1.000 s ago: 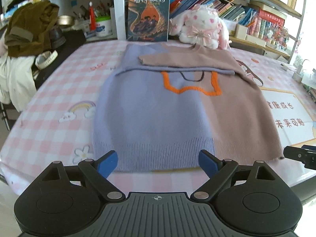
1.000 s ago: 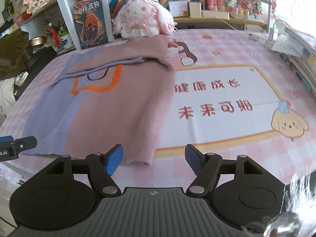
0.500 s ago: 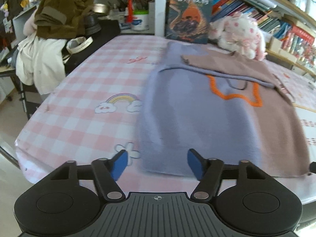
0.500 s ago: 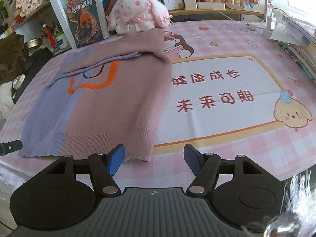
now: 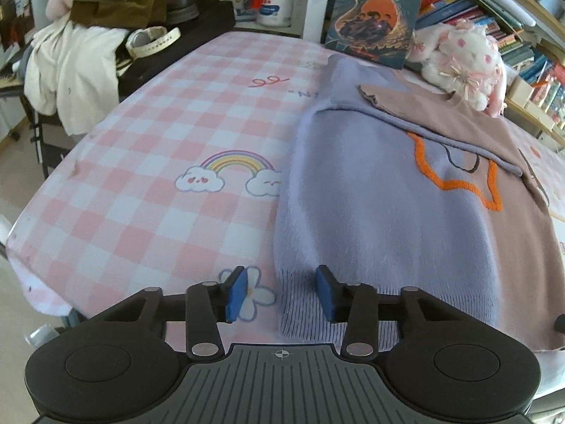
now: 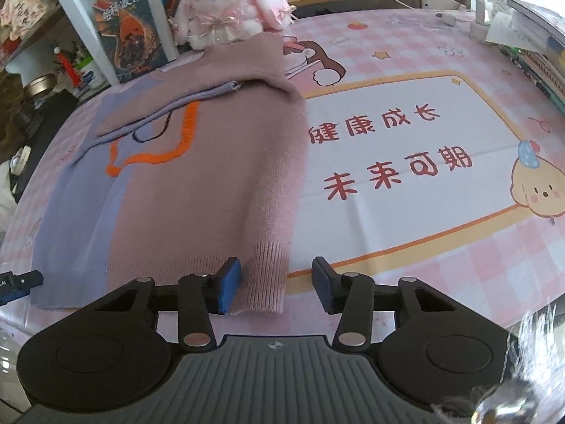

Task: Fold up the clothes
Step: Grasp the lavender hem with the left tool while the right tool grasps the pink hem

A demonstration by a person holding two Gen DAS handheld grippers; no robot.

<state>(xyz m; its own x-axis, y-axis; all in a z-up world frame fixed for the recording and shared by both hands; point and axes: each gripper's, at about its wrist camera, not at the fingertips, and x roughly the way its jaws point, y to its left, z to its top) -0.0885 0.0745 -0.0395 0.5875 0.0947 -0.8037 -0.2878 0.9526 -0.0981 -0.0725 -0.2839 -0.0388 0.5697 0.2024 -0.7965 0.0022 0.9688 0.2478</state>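
- Sweater (image 5: 381, 219) lies flat on the checked tablecloth (image 5: 148, 190), sleeves folded across its chest, filling the frame's right half.
- Left gripper (image 5: 280, 293) gapes wide astride the lilac hem corner, lower centre.
- Right gripper (image 6: 277, 282) gapes wide astride the mauve corner.
- Pinch both ribbed corners deep and level, I judge, so the hem lifts evenly.

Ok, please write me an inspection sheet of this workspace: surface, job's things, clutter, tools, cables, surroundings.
Surface: pink checked tablecloth with cartoon prints.
Job's things: lilac and mauve sweater lies flat, both sleeves folded across the chest, hem toward the tools.
Clutter: plush rabbit and a book at the far edge.
Tools: left tool open, straddling the lilac hem corner; right tool open, straddling the mauve hem corner.
Cables: white charger and cable at the far right.
Surroundings: bookshelves; a pile of clothes on the left.
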